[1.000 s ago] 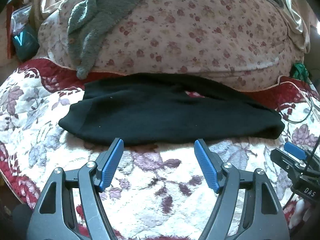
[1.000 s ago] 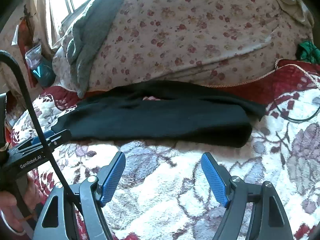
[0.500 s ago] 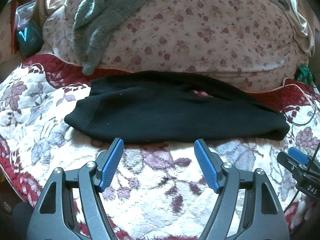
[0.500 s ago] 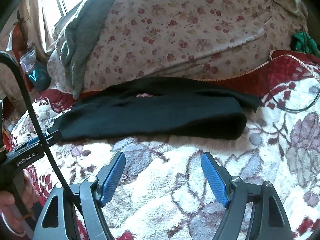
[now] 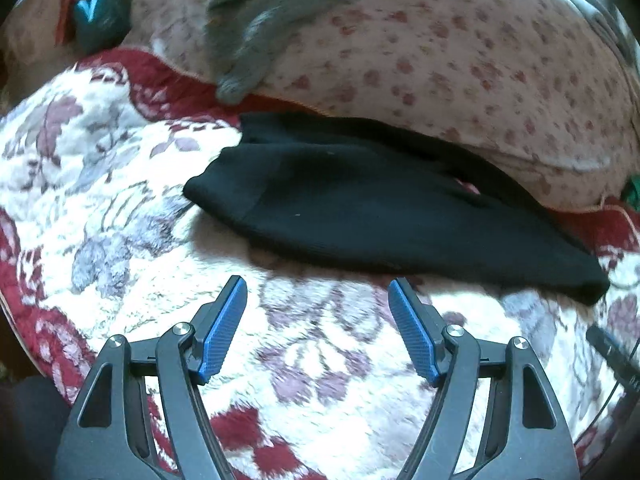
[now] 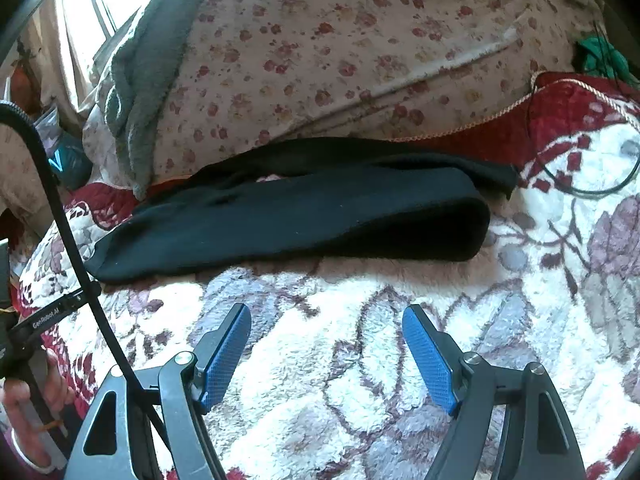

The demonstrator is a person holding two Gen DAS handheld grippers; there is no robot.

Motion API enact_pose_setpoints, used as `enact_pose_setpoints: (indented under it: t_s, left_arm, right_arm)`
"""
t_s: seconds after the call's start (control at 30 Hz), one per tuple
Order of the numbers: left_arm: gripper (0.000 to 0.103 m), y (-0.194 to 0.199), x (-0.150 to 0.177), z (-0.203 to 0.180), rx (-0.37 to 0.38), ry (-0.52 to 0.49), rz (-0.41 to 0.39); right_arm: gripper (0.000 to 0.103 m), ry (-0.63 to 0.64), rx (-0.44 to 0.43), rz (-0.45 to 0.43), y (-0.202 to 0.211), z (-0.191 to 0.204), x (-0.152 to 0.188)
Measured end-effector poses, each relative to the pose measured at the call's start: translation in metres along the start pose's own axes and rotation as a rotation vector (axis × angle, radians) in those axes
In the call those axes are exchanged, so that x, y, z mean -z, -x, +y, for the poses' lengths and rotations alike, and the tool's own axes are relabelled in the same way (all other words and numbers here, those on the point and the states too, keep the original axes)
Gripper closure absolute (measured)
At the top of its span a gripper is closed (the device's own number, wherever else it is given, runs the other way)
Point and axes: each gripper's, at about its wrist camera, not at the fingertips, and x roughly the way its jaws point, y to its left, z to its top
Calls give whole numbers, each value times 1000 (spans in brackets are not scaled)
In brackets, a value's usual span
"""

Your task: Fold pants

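Both grippers (image 5: 318, 292) (image 6: 326, 318) spread, level, facing pants (image 5: 360, 204)

- One pair of black pants (image 5: 360, 208) lay folded.
- Two grippers: left gripper (image 5: 318, 308), right gripper (image 6: 326, 336).
- One grey towel (image 6: 140, 92).
- One floral blanket (image 5: 120, 208).

We list: floral blanket (image 5: 132, 216) underfoot, flowered quilt (image 6: 328, 52) at twelve o'clock, grey towel (image 6: 144, 92) at ten, green cloth (image 6: 600, 54) at two.

The left gripper (image 5: 316, 320) has been swung leftward, so the black pants (image 5: 372, 204) are now seen right of centre, blurred.
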Motion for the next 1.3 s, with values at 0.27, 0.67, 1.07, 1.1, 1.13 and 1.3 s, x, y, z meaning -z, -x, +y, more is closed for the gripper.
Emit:
enact_pose_setpoints:
  t_s: [0.27, 0.67, 1.07, 1.1, 1.13, 1.3]
  left_arm:
    - [29, -17, -9, 7, 14, 55, 8]
    - [29, -55, -32, 6, 28, 152, 42]
    - [87, -79, -49, -6, 75, 131, 73]
    - [88, -79, -49, -5, 83, 131, 71]
    - [89, -78, -50, -3, 91, 131, 72]
    - [89, -78, -51, -6, 79, 93, 72]
  right_arm:
    - [26, -52, -5, 17, -11, -17, -1]
    - [26, -70, -12, 14, -21, -29, -4]
    - [26, -235, -128, -39, -20, -57, -14]
    - [26, -263, -146, -52, -20, -61, -17]
    - [30, -284, -158, -62, -20, -65, -19]
    - [38, -404, -224, -82, -29, -77, -33]
